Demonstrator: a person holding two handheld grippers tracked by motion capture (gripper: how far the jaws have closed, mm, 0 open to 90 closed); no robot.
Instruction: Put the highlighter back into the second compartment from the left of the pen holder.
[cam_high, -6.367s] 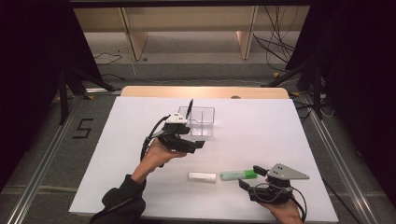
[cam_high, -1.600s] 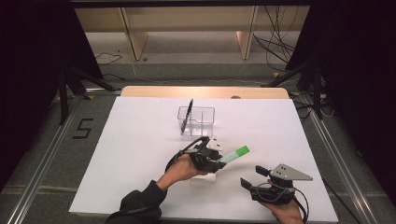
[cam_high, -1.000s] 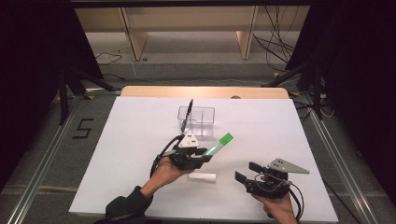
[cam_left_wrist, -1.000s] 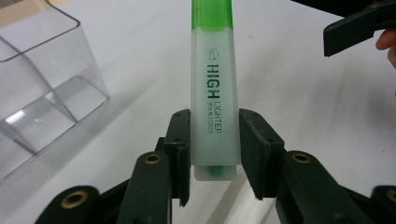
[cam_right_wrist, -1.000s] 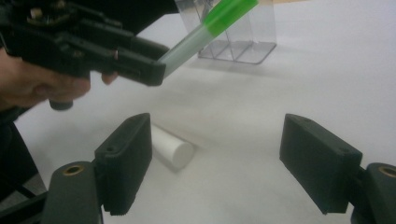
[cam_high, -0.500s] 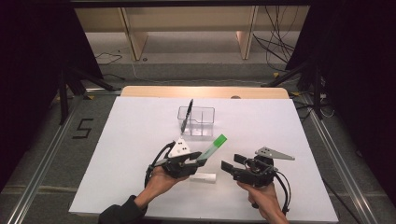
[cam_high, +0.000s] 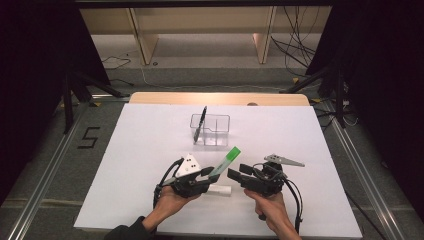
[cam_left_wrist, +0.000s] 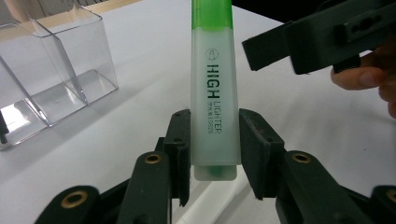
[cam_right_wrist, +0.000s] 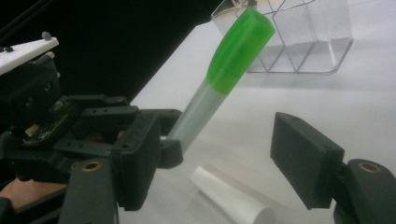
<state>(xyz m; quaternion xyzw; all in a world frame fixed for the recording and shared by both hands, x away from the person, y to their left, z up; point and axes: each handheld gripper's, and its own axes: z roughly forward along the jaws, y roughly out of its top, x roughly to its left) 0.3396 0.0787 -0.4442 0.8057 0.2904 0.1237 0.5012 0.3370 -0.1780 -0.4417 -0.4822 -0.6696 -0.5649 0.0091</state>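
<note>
My left gripper (cam_left_wrist: 215, 154) is shut on the pale lower body of a green highlighter (cam_left_wrist: 214, 88), which tilts up and to the right over the white table (cam_high: 150, 150). The highlighter (cam_high: 227, 159) has its green cap (cam_right_wrist: 239, 44) on top. Just right of it my right gripper (cam_high: 241, 174) is open; its jaws have just been closing and nothing is pressed between them. One right fingertip (cam_left_wrist: 308, 42) stands close beside the cap, apart from it. In the right gripper view the left gripper (cam_right_wrist: 161, 140) holds the highlighter beyond my right gripper (cam_right_wrist: 219, 161).
A white cylinder (cam_high: 220, 190) lies on the table under the two grippers, also the white cylinder (cam_right_wrist: 229, 198). A clear divided organizer (cam_high: 212, 131) stands mid-table with a black pen (cam_high: 200, 121) leaning in its left compartment. The table's near edge is close to both hands.
The right gripper has moved left, up to the highlighter, and its jaws have narrowed. The left gripper has drawn slightly toward the near edge with the highlighter still in it.
</note>
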